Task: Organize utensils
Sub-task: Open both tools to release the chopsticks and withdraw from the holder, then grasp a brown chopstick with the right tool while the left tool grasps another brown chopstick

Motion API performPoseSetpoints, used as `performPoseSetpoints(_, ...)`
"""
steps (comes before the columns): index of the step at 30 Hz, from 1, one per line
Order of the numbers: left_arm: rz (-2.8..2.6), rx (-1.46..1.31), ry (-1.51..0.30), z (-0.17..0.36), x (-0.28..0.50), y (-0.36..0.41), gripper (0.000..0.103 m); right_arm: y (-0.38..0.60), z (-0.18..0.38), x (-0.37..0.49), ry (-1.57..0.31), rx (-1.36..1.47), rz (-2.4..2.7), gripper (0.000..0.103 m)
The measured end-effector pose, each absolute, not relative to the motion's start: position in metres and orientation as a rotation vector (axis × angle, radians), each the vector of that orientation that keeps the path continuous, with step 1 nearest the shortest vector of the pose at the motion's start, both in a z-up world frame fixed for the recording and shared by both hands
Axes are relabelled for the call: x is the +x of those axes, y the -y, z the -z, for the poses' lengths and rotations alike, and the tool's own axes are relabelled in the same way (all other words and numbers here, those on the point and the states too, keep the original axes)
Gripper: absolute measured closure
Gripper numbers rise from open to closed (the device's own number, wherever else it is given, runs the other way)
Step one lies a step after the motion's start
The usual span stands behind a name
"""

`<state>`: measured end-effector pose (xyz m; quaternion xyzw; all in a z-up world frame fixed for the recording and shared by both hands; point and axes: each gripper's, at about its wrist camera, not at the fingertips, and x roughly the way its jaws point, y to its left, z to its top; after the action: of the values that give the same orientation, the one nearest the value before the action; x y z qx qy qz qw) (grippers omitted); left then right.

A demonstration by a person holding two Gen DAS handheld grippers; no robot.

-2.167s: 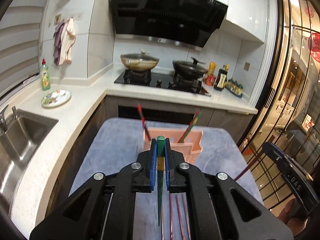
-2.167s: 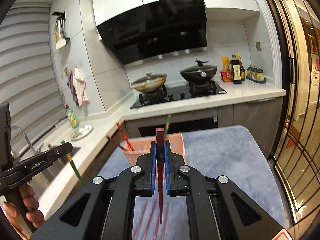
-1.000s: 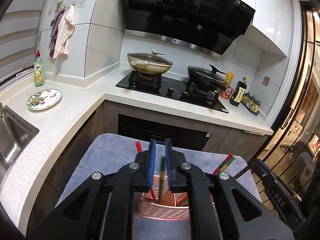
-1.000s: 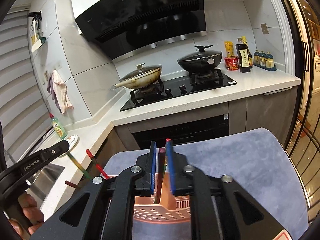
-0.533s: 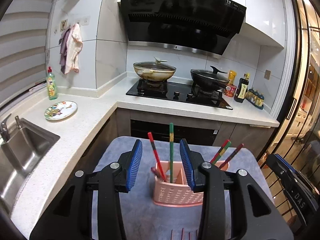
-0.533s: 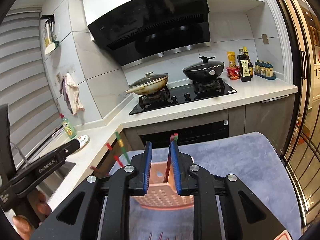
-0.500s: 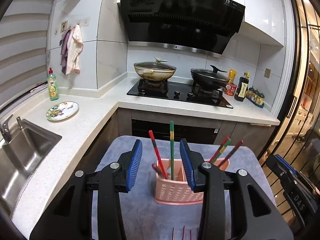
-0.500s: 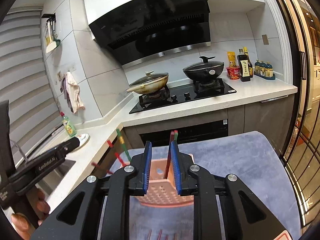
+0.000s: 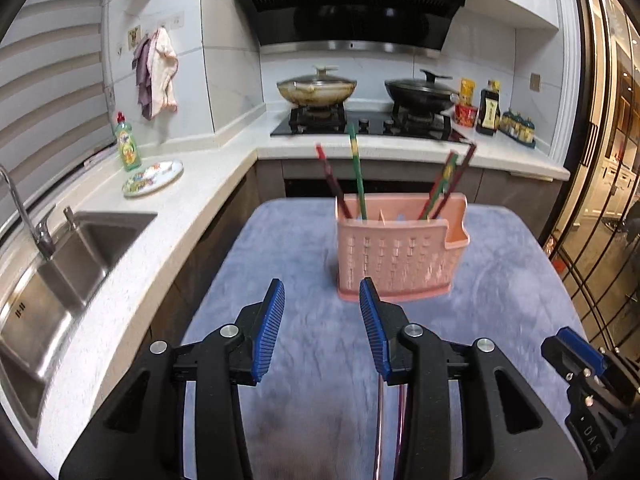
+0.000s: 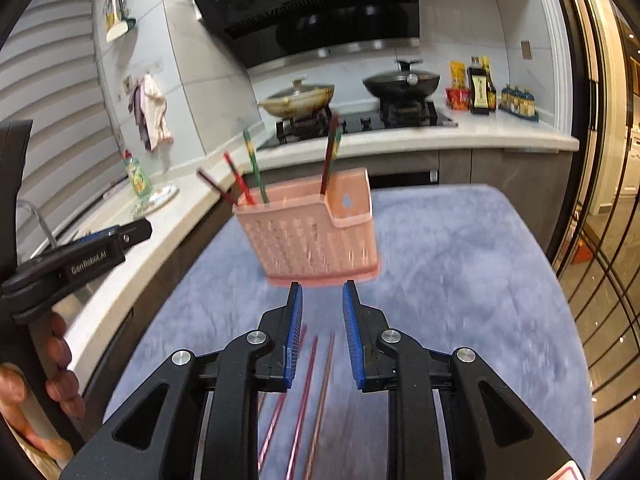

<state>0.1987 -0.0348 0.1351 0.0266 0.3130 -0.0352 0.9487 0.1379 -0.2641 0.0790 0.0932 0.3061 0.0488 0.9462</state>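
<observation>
Pink utensil caddy [image 9: 394, 256] upright on the blue-grey cloth [image 9: 288, 240] covering the worktop, nearer the far edge, with bare cloth on both sides and in front. Standing chopsticks [image 9: 357, 172] lean in its left and right compartments; loose chopsticks [image 10: 306, 396] lie flat on the near cloth. Left tool [image 9: 322, 320]: jaws well apart, nothing between them, having just widened. Right tool [image 10: 322, 320]: jaws narrowly parted and empty, above the loose chopsticks, after a slight widening. Seen from the right wrist, the left tool's arm reads "GenRobot.AI" [image 10: 89, 264]; from the left wrist, the right tool's arm shows "DAS" [image 9: 591, 438]. Sink [image 9: 60, 280] sits at the left edge.
</observation>
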Motion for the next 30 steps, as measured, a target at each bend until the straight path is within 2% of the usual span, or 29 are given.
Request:
performPoseSetpoints(14, 0.069, 0.056, -0.836, -0.039, 0.136, 0.013, 0.066, 0.234, 0.025, 0.08, -0.857, 0.138, -0.119, 0.082)
performPoseSetpoints(22, 0.083, 0.058, -0.893, -0.014, 0.126, 0.013, 0.066, 0.219, 0.042, 0.079, -0.897, 0.129, -0.139, 0.082)
performPoseSetpoints(30, 0.089, 0.057, -0.923, -0.003, 0.123, 0.012, 0.066, 0.216, 0.056, 0.082, -0.932, 0.123, -0.139, 0.088)
